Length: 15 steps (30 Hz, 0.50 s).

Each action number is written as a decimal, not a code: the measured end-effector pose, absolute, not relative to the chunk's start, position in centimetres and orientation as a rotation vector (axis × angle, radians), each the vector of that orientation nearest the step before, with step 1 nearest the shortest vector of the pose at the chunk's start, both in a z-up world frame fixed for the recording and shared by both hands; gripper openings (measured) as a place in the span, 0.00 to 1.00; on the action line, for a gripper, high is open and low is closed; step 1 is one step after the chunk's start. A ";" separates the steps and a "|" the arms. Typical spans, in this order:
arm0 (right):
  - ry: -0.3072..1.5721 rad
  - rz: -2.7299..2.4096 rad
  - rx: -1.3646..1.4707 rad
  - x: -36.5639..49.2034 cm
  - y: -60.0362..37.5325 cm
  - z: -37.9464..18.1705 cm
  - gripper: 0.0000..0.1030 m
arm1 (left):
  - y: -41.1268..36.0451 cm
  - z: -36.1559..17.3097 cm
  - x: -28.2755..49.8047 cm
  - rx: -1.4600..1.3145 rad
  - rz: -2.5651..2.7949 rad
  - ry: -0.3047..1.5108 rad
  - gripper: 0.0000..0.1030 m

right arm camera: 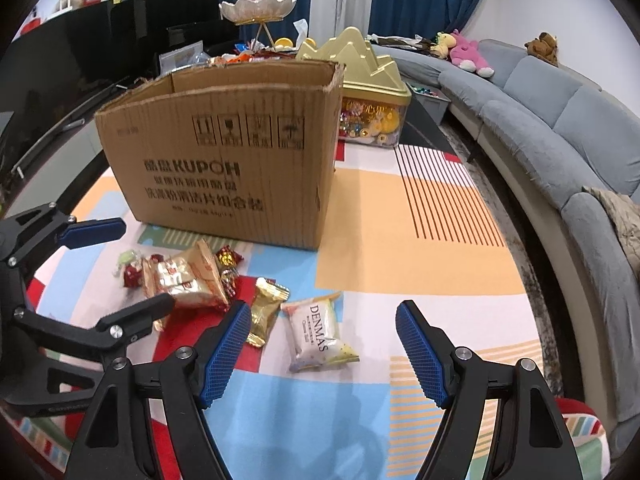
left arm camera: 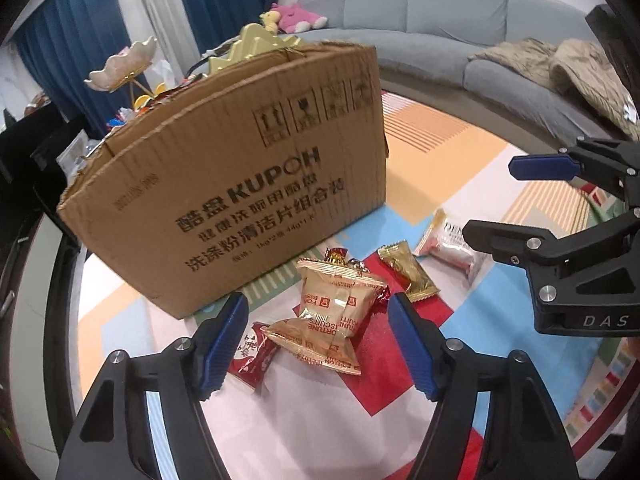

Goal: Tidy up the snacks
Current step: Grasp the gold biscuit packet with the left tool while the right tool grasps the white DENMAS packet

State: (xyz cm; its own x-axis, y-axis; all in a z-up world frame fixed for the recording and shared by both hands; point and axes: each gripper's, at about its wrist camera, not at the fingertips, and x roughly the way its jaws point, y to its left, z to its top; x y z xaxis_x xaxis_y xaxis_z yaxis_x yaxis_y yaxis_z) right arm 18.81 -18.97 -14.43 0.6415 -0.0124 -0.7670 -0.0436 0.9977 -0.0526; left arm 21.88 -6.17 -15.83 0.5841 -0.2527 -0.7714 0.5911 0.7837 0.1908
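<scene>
An open cardboard box point(left arm camera: 240, 184) point(right arm camera: 228, 160) stands on a colourful mat. Several wrapped snacks lie in front of it. A gold fortune-biscuit pack point(left arm camera: 332, 316) point(right arm camera: 188, 280) lies just ahead of my left gripper point(left arm camera: 316, 344), which is open and empty. A small gold packet point(left arm camera: 408, 270) point(right arm camera: 266, 312) and a white DENMAS packet point(left arm camera: 448, 246) point(right arm camera: 320, 338) lie to its right. A red packet point(left arm camera: 252, 354) lies by the left finger. My right gripper point(right arm camera: 322, 354) is open and empty, just above the DENMAS packet.
A gold-lidded clear tub of sweets point(right arm camera: 372, 96) stands behind the box. A grey sofa point(right arm camera: 560, 128) curves along the right, with plush toys point(right arm camera: 468, 54) on it. A black cabinet point(right arm camera: 100, 40) stands at the back left. A flower-shaped dish point(right arm camera: 258, 6) stands behind the box.
</scene>
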 end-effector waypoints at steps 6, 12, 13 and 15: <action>0.895 0.027 -0.063 19.2 -19.1 -16.2 0.64 | -6.7 -17.2 22.2 0.489 -0.549 0.821 0.65; 0.914 0.049 -0.051 19.7 -19.3 -17.5 0.59 | -6.8 -18.3 22.8 0.490 -0.562 0.845 0.60; 0.918 0.051 -0.046 19.9 -19.3 -17.7 0.58 | -6.9 -18.5 22.9 0.487 -0.563 0.849 0.60; 0.927 0.057 -0.038 20.1 -19.4 -18.1 0.53 | -6.8 -18.7 23.0 0.481 -0.561 0.849 0.59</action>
State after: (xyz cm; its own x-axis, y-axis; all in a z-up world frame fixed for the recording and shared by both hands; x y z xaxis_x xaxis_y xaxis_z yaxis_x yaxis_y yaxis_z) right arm 20.12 -19.37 -18.10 0.5986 0.0329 -0.8004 -0.0653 0.9978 -0.0078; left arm 22.99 -6.83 -18.72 0.5350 -0.2661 -0.8019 0.6332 0.7547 0.1720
